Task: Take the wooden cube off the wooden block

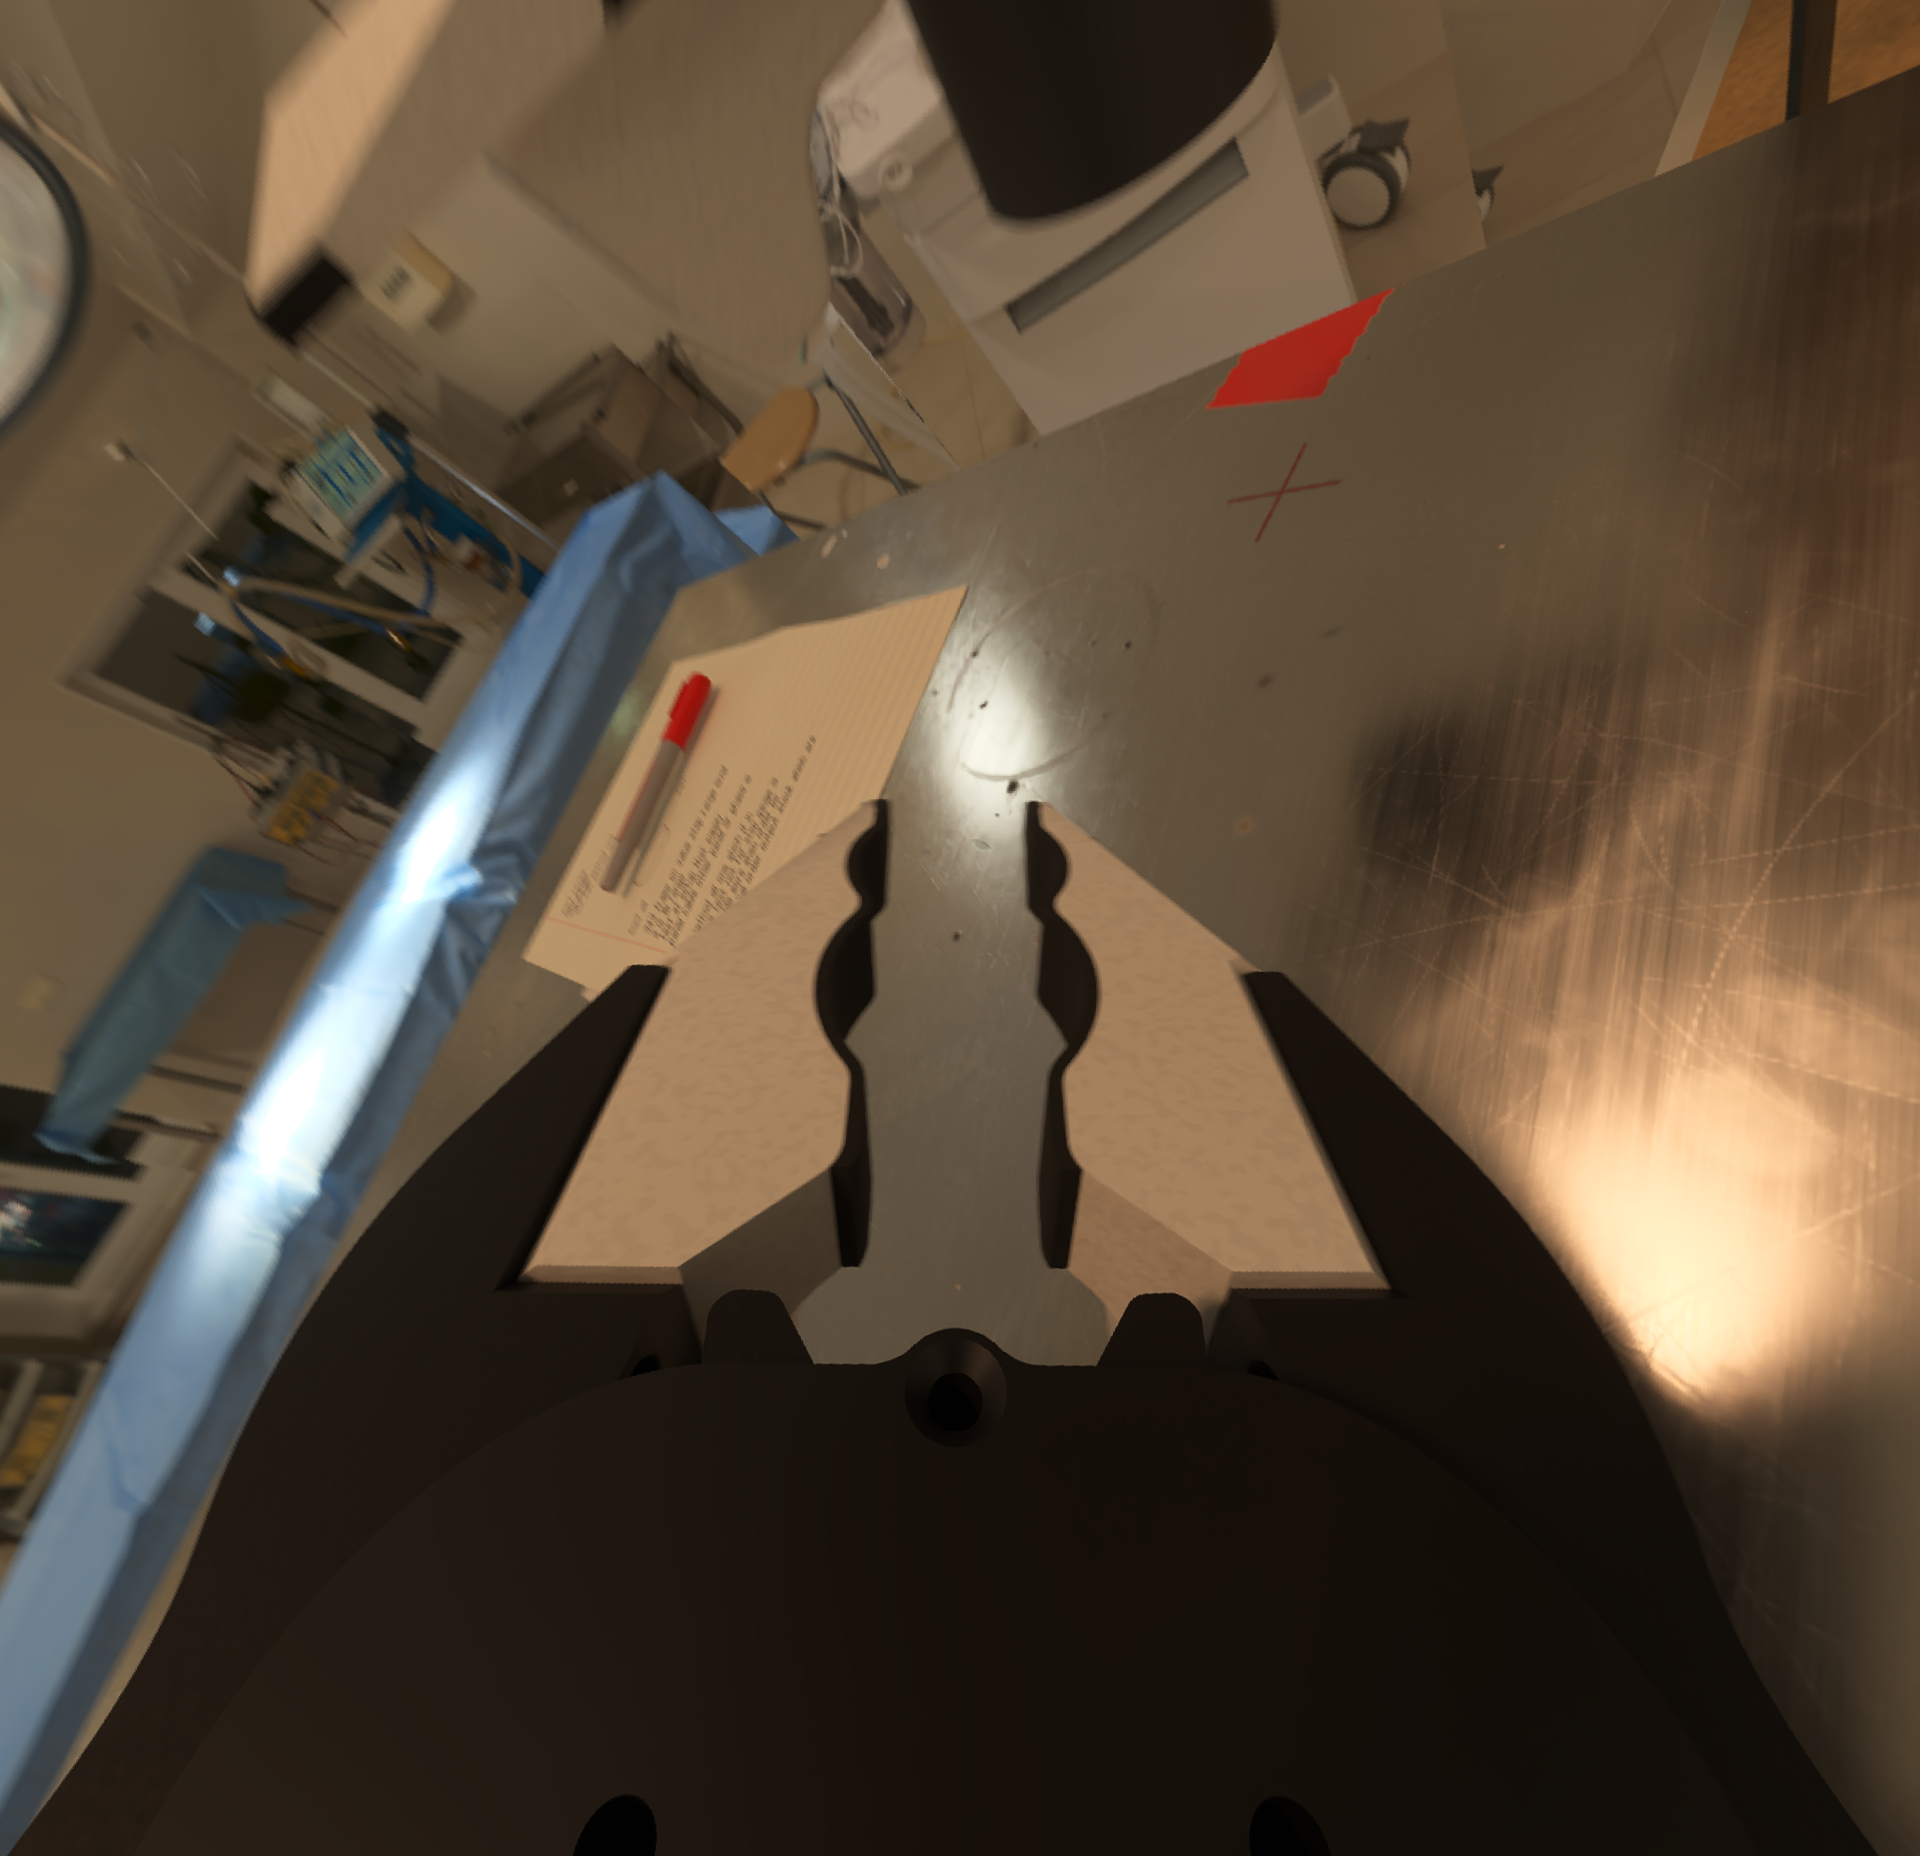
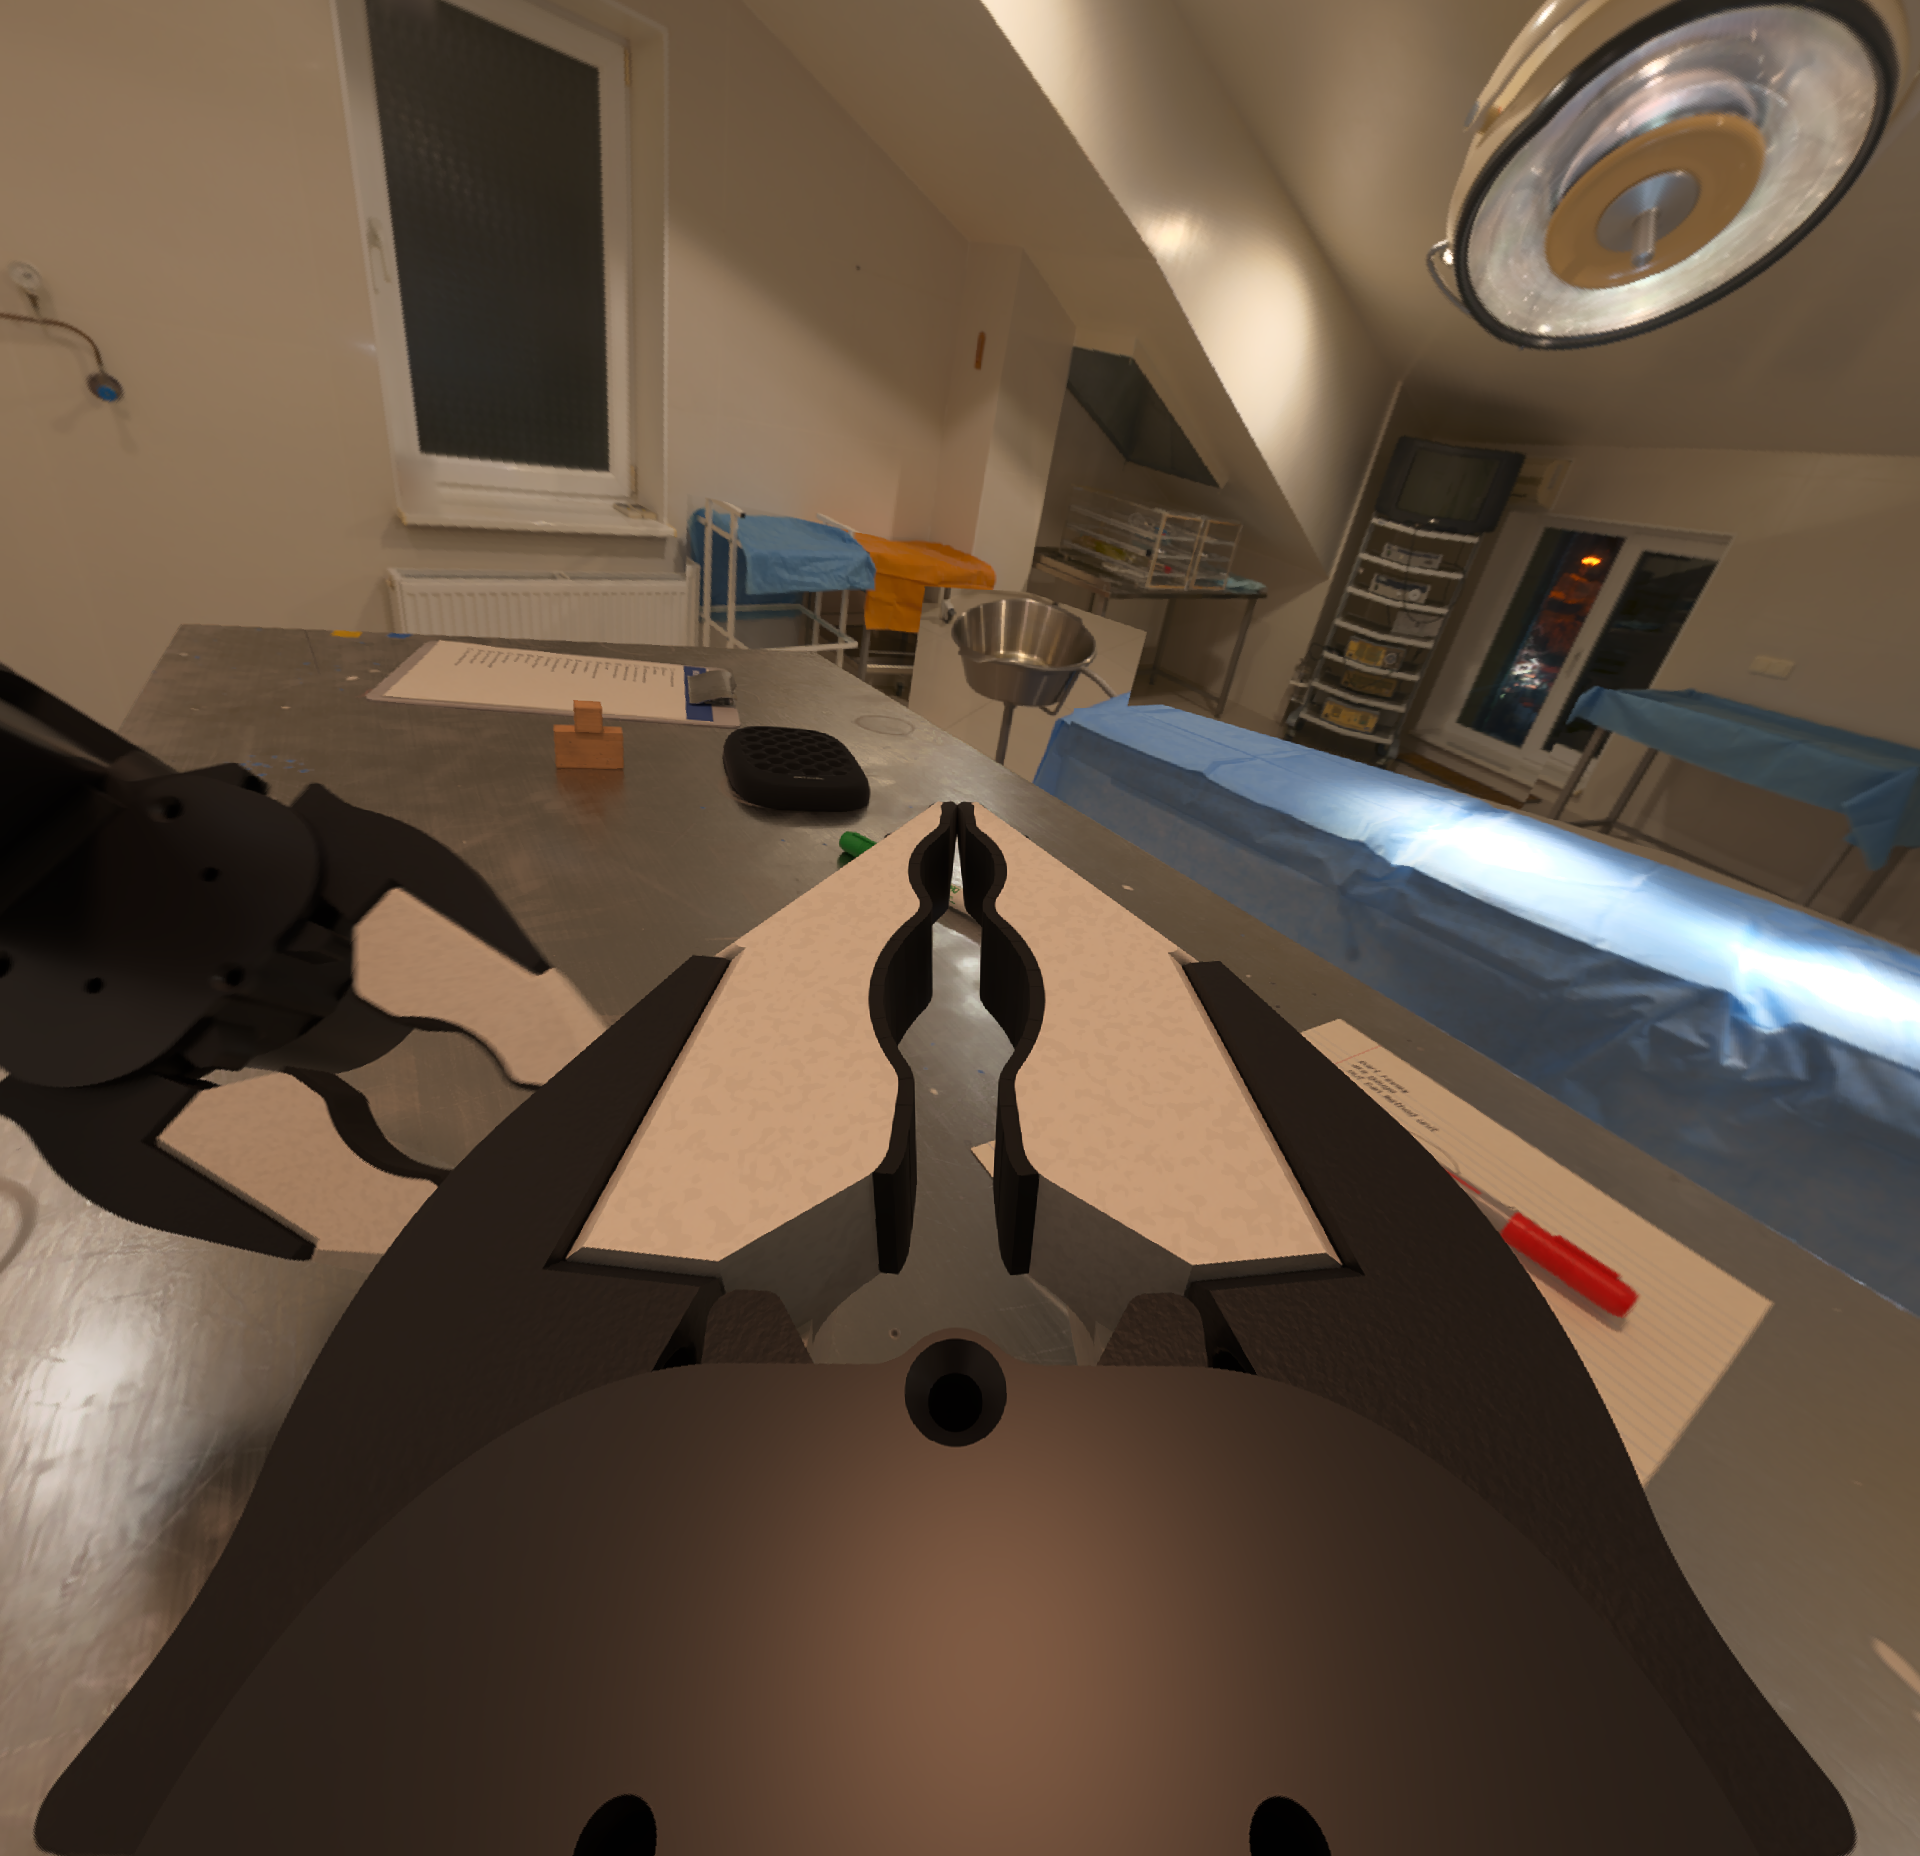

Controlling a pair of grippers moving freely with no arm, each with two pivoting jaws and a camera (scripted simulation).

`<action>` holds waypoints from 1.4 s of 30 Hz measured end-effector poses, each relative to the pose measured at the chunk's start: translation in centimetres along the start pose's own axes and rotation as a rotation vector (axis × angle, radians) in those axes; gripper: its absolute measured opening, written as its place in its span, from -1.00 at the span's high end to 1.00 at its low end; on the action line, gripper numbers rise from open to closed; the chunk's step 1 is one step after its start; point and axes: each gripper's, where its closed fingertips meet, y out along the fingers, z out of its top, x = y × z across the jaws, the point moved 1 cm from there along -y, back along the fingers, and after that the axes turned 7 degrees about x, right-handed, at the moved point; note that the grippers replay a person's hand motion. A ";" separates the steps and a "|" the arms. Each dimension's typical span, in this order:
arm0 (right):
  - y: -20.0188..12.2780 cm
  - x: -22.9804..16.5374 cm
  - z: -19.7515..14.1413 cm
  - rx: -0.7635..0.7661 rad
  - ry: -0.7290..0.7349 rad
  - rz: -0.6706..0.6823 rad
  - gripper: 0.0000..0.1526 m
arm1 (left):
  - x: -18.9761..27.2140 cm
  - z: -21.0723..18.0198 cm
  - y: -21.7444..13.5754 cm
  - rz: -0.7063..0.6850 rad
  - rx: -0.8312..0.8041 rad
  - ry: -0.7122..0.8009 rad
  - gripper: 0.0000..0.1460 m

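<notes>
Far across the metal table (image 2: 312, 798) the wooden cube (image 2: 588, 716) sits on the wooden block (image 2: 588, 745) beside a black perforated pad (image 2: 796, 768), while the right gripper (image 2: 956, 811) (fingertips touching, holding nothing) hangs well apart from them

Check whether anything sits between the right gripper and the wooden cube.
Nothing visible blocks it. The wooden cube sits on the wooden block, far ahead and left of the right gripper. The black mesh pad lies right of that line; the left gripper hangs nearer, off to the left.
</notes>
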 end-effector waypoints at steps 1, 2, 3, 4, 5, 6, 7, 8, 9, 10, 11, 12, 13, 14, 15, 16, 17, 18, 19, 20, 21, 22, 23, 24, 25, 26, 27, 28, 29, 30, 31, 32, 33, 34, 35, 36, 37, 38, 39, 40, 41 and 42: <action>0.2 0.0 -0.5 0.004 0.010 0.002 1.00 | 0.0 0.3 -0.1 0.010 0.021 0.030 0.81; 0.3 0.0 -0.9 -0.003 0.013 0.006 1.00 | 0.0 0.6 -0.3 0.019 0.037 0.055 0.95; 0.3 0.0 -1.3 -0.016 0.009 0.012 1.00 | 0.0 0.9 -0.4 0.025 0.051 0.072 1.00; 0.2 0.1 -1.5 -0.022 0.000 0.012 1.00 | -0.1 1.2 -0.5 0.028 0.064 0.081 1.00; 0.1 0.2 -1.8 -0.019 -0.001 0.008 1.00 | -0.1 1.5 -0.6 0.029 0.075 0.082 1.00; -0.1 0.4 -2.0 -0.014 0.012 0.004 1.00 | -0.1 1.7 -0.7 0.027 0.084 0.078 1.00; -0.3 0.6 -2.2 -0.005 0.032 0.002 1.00 | 0.0 1.8 -0.7 0.021 0.088 0.074 1.00; -0.5 0.8 -2.4 0.003 0.045 -0.004 1.00 | 0.2 1.8 -0.7 0.010 0.087 0.074 1.00; -0.7 1.0 -2.7 0.003 0.050 -0.012 1.00 | 0.5 1.8 -0.7 -0.001 0.086 0.081 1.00; -0.8 1.3 -3.0 -0.007 0.053 -0.021 1.00 | 0.7 1.8 -0.7 -0.010 0.086 0.092 1.00; -0.9 1.5 -3.3 -0.016 0.055 -0.031 1.00 | 1.0 1.8 -0.7 -0.021 0.083 0.105 1.00; -0.9 1.7 -3.5 -0.023 0.058 -0.039 1.00 | 1.3 1.8 -0.7 -0.030 0.081 0.114 1.00; -0.9 1.8 -3.7 -0.029 0.058 -0.044 1.00 | 1.4 1.9 -0.7 -0.033 0.084 0.121 1.00; -0.9 1.9 -3.8 -0.033 0.054 -0.049 1.00 | 1.4 2.0 -0.8 -0.031 0.088 0.128 1.00; -0.8 1.9 -3.8 -0.035 0.048 -0.053 1.00 | 1.2 2.2 -1.0 -0.023 0.093 0.140 0.99; -0.8 1.8 -3.8 -0.033 0.044 -0.055 1.00 | 0.7 2.5 -1.2 -0.004 0.100 0.161 0.95; -0.7 1.8 -3.7 -0.030 0.042 -0.055 1.00 | 0.0 2.8 -1.5 0.023 0.108 0.184 0.91; -0.7 1.7 -3.7 -0.028 0.039 -0.055 1.00 | -0.9 3.2 -1.9 0.056 0.116 0.204 0.86; -0.7 1.6 -3.7 -0.030 0.033 -0.052 1.00 | -2.0 3.6 -2.5 0.087 0.118 0.217 0.80; -0.7 1.5 -3.7 -0.034 0.025 -0.049 1.00 | -3.2 4.0 -3.3 0.112 0.116 0.215 0.73; -0.7 1.4 -3.7 -0.037 0.018 -0.048 1.00 | -4.5 4.5 -4.3 0.127 0.111 0.195 0.65; -0.6 1.3 -3.7 -0.039 0.011 -0.046 1.00 | -6.1 4.8 -5.5 0.137 0.097 0.171 0.52; -0.6 1.2 -3.7 -0.042 0.005 -0.041 1.00 | -8.0 4.7 -6.8 0.156 0.064 0.162 0.38; -0.5 1.0 -3.7 -0.047 -0.002 -0.036 1.00 | -10.1 4.1 -8.3 0.182 0.007 0.169 0.28; -0.4 0.7 -3.8 -0.056 -0.013 -0.028 1.00 | -12.6 3.1 -10.1 0.217 -0.063 0.182 0.24; -0.3 0.4 -3.8 -0.067 -0.029 -0.016 1.00 | -15.3 2.0 -12.2 0.271 -0.124 0.181 0.22; -0.3 0.0 -3.9 -0.076 -0.046 -0.003 1.00 | -18.0 0.4 -14.5 0.323 -0.185 0.155 0.22; -0.2 -0.4 -3.8 -0.082 -0.061 0.011 1.00 | -20.6 -1.6 -17.0 0.368 -0.257 0.101 0.21; -0.1 -0.8 -3.8 -0.083 -0.070 0.026 1.00 | -23.0 -3.9 -19.6 0.415 -0.328 0.037 0.21; 0.0 -1.2 -3.7 -0.083 -0.076 0.039 1.00 | -25.0 -6.3 -22.2 0.460 -0.399 -0.029 0.19; 0.1 -1.7 -3.7 -0.084 -0.082 0.051 1.00 | -26.4 -9.3 -24.7 0.483 -0.485 -0.115 0.18; 0.1 -2.0 -3.7 -0.088 -0.090 0.062 1.00 | -27.0 -12.2 -26.9 0.484 -0.573 -0.221 0.17; 0.2 -2.4 -3.7 -0.094 -0.100 0.075 1.00 | -27.3 -15.0 -28.7 0.483 -0.641 -0.325 0.15; 0.3 -2.7 -3.8 -0.103 -0.112 0.086 1.00 | -27.2 -17.7 -30.3 0.478 -0.697 -0.420 0.15; 0.3 -2.9 -3.8 -0.112 -0.125 0.094 1.00 | -26.7 -20.2 -31.5 0.457 -0.754 -0.509 0.14; 0.3 -3.1 -3.8 -0.118 -0.137 0.100 1.00 | -26.1 -22.3 -32.4 0.434 -0.804 -0.581 0.15; 0.3 -3.3 -3.8 -0.120 -0.146 0.105 1.00 | -25.7 -24.1 -33.1 0.426 -0.835 -0.633 0.16; 0.2 -3.5 -3.7 -0.118 -0.154 0.110 1.00 | -25.1 -25.7 -33.7 0.415 -0.866 -0.684 0.17; 0.2 -3.7 -3.6 -0.114 -0.159 0.115 1.00 | -24.4 -27.1 -34.2 0.395 -0.918 -0.731 0.17; 0.1 -3.9 -3.4 -0.109 -0.161 0.121 1.00 | -23.8 -28.5 -34.9 0.389 -0.990 -0.745 0.16; 0.1 -4.0 -3.4 -0.106 -0.163 0.127 1.00 | -23.5 -29.6 -35.5 0.402 -1.064 -0.724 0.15; 0.0 -4.2 -3.3 -0.104 -0.167 0.131 1.00 | -23.2 -30.6 -36.0 0.409 -1.128 -0.710 0.15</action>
